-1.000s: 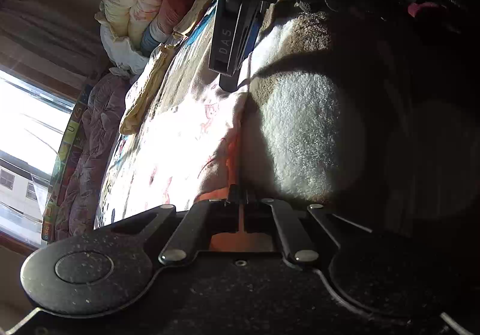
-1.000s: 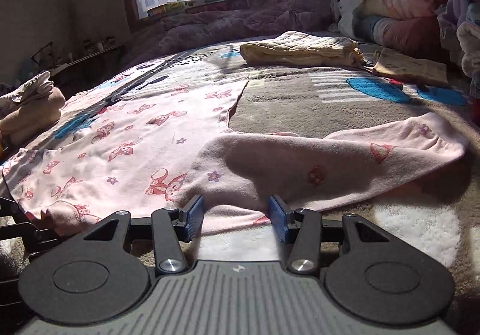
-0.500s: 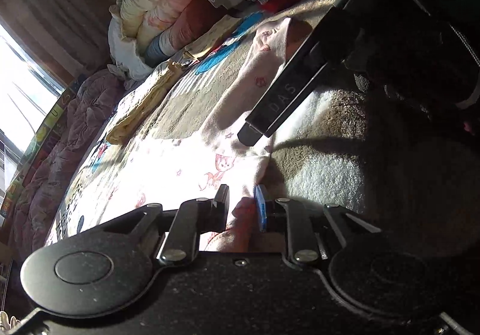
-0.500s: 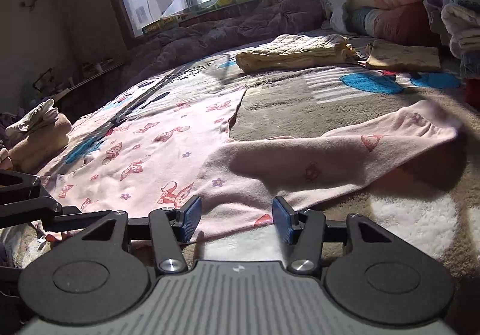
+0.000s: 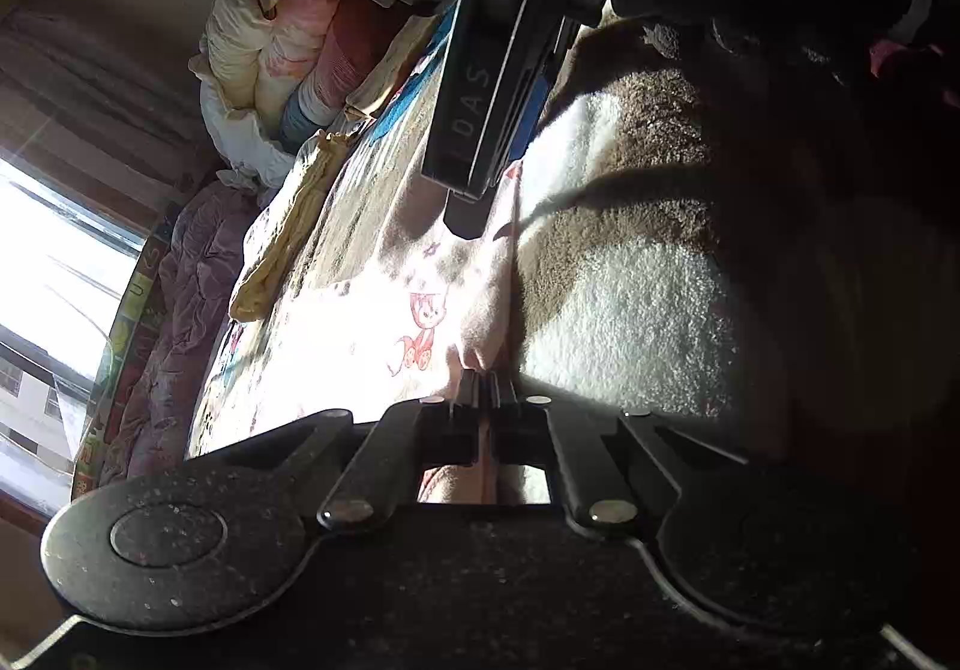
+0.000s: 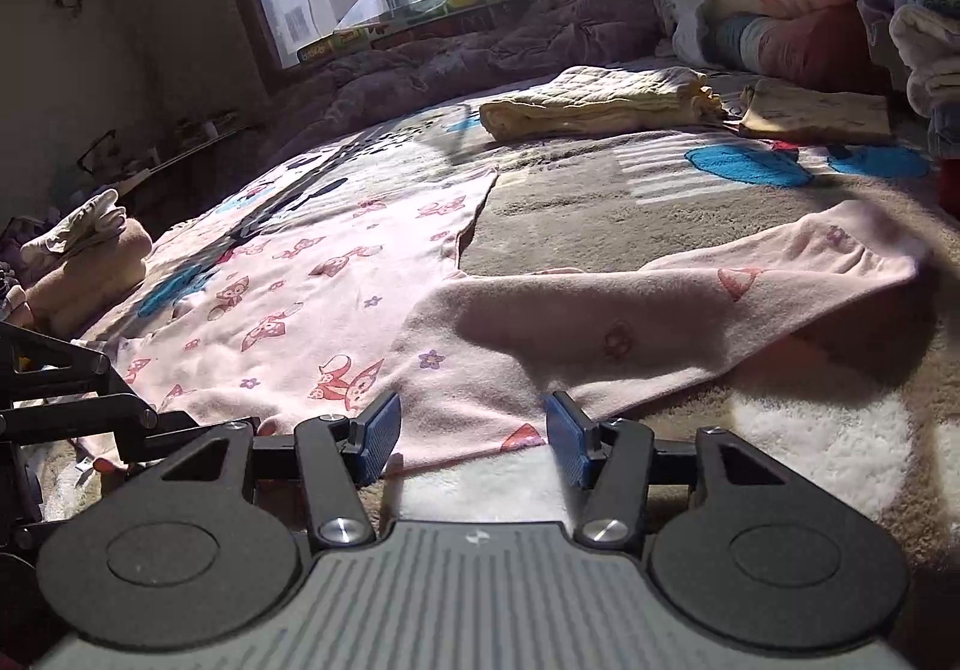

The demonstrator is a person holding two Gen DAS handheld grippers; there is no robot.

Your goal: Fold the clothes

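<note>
Our left tongs (image 5: pixel 483 391) pinch the pink fox top (image 6: pixel 336 298); our right tongs (image 6: pixel 471 430) stand spread over its soft hem.

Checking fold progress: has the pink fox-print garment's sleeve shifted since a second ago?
No. The pink fox-print garment's sleeve lies as before, its cuff pointing toward the blue blanket patch.
</note>
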